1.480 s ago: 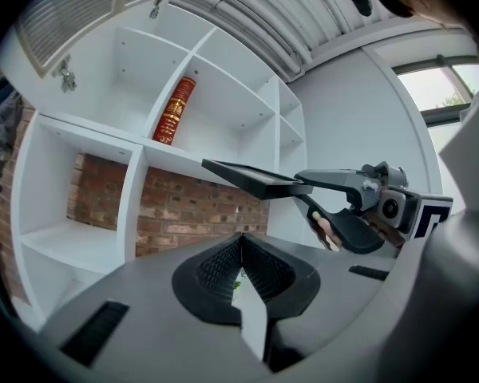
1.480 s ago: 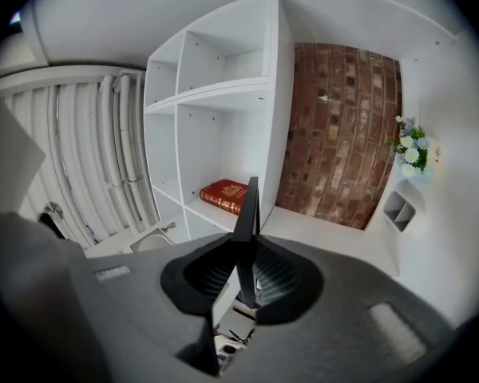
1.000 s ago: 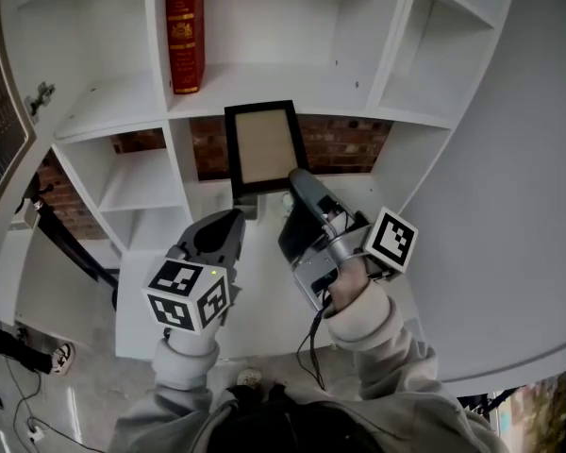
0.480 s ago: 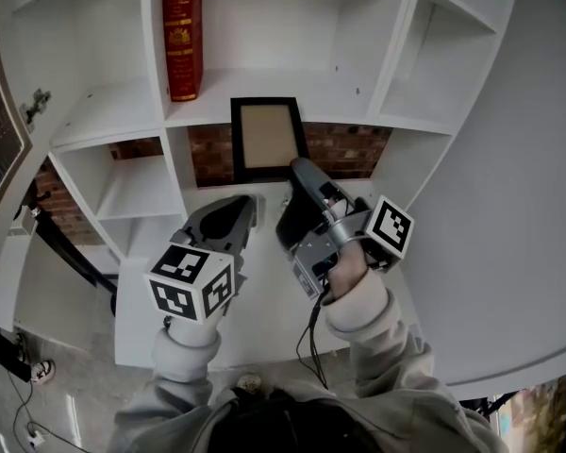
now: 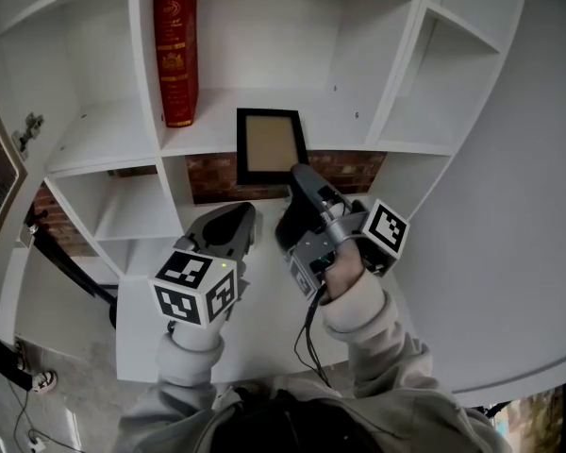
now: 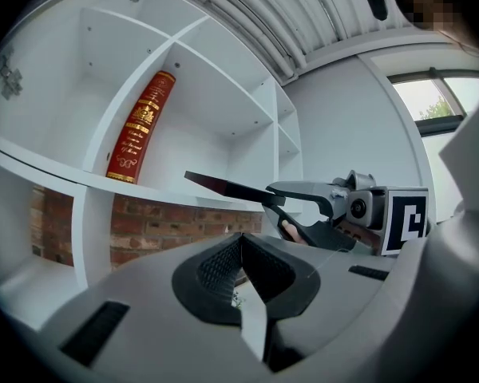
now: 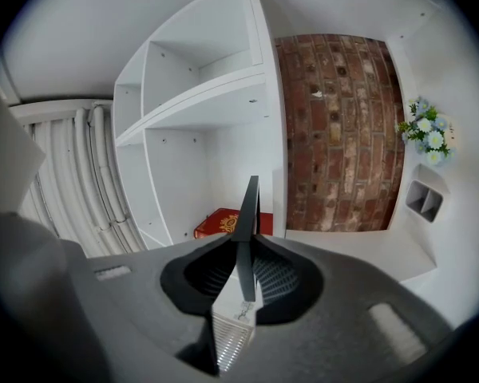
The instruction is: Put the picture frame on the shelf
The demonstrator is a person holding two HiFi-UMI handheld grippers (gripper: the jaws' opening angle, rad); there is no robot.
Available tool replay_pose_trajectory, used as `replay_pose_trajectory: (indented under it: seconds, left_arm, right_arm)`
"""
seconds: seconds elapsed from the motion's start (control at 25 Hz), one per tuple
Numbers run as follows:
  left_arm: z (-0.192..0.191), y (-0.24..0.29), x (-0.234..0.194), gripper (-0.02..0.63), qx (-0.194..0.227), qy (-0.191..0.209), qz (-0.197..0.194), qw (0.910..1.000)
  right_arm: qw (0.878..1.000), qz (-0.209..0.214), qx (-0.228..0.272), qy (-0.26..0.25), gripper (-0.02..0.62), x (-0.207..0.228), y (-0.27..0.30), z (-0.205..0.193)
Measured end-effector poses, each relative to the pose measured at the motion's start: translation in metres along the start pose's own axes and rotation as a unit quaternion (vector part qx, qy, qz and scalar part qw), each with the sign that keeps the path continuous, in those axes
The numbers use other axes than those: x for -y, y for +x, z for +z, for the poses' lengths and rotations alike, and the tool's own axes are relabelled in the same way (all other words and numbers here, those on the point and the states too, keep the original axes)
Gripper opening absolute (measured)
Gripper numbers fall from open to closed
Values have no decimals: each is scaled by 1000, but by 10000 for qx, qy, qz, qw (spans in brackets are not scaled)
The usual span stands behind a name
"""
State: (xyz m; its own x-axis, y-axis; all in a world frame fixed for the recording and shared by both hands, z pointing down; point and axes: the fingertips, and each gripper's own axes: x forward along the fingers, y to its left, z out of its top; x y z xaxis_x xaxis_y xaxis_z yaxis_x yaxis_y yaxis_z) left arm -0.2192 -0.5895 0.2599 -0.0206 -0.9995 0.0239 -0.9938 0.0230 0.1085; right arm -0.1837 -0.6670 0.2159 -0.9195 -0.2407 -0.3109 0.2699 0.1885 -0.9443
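The picture frame [image 5: 271, 145], black with a beige panel, hangs in front of the white shelf unit [image 5: 217, 109], at the edge of the board that carries a red book [image 5: 174, 53]. My right gripper [image 5: 299, 173] is shut on the frame's lower right corner. In the right gripper view the frame [image 7: 248, 206] stands edge-on between the pads of the right gripper [image 7: 246, 250]. My left gripper [image 5: 248, 213] is below and left of the frame, jaws together with nothing in them. In the left gripper view the left gripper [image 6: 241, 239] points at the shelf, with the frame [image 6: 223, 187] up ahead.
The shelf has several open white compartments with a brick wall [image 5: 344, 163] behind the lower ones. Upright dividers [image 5: 396, 59] flank the book's compartment. A small bunch of flowers [image 7: 425, 130] shows at the right of the right gripper view. A white wall [image 5: 528, 206] curves along the right.
Both grippers have moved up and toward the shelf. The frame has risen with the right gripper, from in front of the brick opening to the level of the book's board.
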Motion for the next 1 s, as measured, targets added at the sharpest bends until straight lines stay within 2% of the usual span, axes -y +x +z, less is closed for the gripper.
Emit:
replay_pose_trajectory:
  seconds: [0.2, 0.76, 1.0]
  left_arm:
    - [4, 2, -9, 3, -9, 10, 103, 9999]
    - [14, 2, 6, 3, 41, 148, 117, 9998]
    - [20, 15, -11, 3, -34, 190, 198, 9996]
  right_arm:
    - [9997, -195, 158, 52, 66, 6, 10, 7]
    - [9985, -460, 297, 79, 66, 3, 9, 6]
    - [9974, -594, 349, 198, 66, 14, 27, 15]
